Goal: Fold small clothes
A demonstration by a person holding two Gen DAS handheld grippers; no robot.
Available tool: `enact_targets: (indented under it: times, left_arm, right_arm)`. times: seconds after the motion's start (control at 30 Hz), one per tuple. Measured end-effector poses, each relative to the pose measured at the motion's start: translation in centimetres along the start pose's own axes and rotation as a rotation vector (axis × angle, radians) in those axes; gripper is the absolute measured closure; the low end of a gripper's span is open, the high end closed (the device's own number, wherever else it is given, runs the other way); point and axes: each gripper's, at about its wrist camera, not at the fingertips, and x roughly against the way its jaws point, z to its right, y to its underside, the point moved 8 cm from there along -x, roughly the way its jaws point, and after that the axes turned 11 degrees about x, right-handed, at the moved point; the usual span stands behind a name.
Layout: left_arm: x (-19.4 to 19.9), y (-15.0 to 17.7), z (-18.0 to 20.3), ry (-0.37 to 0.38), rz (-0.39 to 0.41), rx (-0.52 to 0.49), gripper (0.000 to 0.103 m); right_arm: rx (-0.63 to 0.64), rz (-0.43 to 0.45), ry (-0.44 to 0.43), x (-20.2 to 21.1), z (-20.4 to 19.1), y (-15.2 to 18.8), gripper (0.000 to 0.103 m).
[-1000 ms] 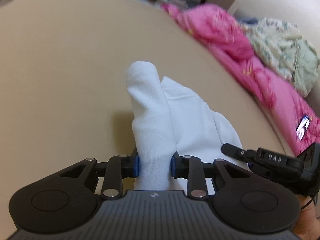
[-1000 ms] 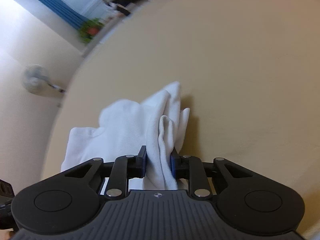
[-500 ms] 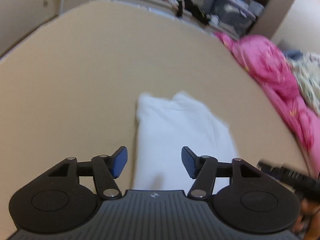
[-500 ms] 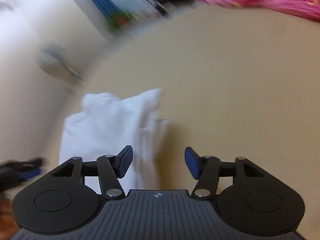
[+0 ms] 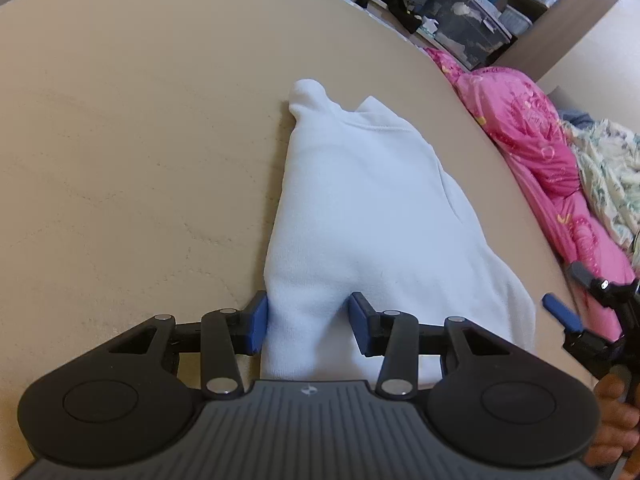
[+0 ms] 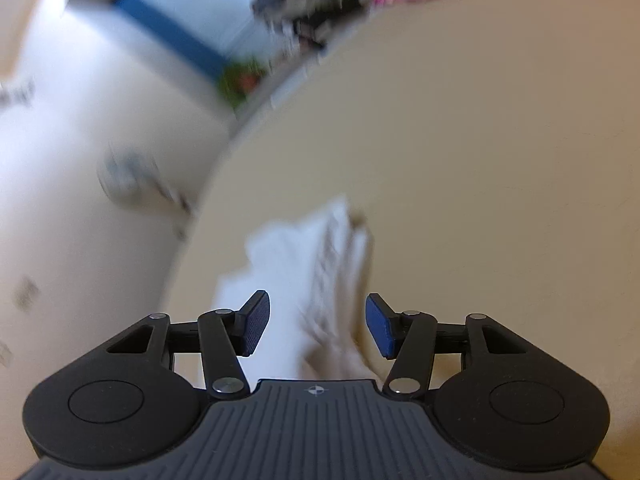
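The left gripper (image 5: 306, 322) has its blue-padded jaws partway apart and has just been closing, with a raised fold of the white, soft knit garment (image 5: 360, 208) between them. The left pad lies against the fold's edge and the right pad sits at its other flank; whether they press the cloth I cannot tell. The right gripper (image 6: 318, 326) stands partway open, its jaws having just been widening. The blurred white cloth (image 6: 304, 264) lies below and between them, and neither pad touches it.

The garment lies folded into a long, narrow shape on the flat beige surface (image 5: 140, 140), running away from the left gripper, with a small rounded tip at its far end. To its right, along the surface's edge, lies a bright pink quilted cover (image 5: 532, 132), and past that a pale floral fabric (image 5: 608, 172). At the far right of the left wrist view the other gripper's blue pad and a person's fingers (image 5: 612, 408) show. Further back stands a clear plastic storage bin (image 5: 468, 28) holding pale contents that cannot be made out.
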Motion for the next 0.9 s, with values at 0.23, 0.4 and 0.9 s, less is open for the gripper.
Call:
enact_targets:
  times: [0.23, 0.4, 0.9]
  left_arm:
    - [1.0, 0.1, 0.8, 0.049, -0.007, 0.047, 0.087]
    - [0.7, 1.5, 1.1, -0.091, -0.049, -0.073, 0.079]
    - [14.9, 7.7, 7.4, -0.332, 0.340, -0.408, 0.023]
  right_arm:
    - [0.122, -0.221, 0.100, -2.8, 0.2, 3.8, 0.100]
    - [0.082, -0.189, 0.177, -1.9, 1.8, 4.8, 0.100]
    - [0.300, -0.085, 0.312, 11.7, 0.9, 2.9, 0.053]
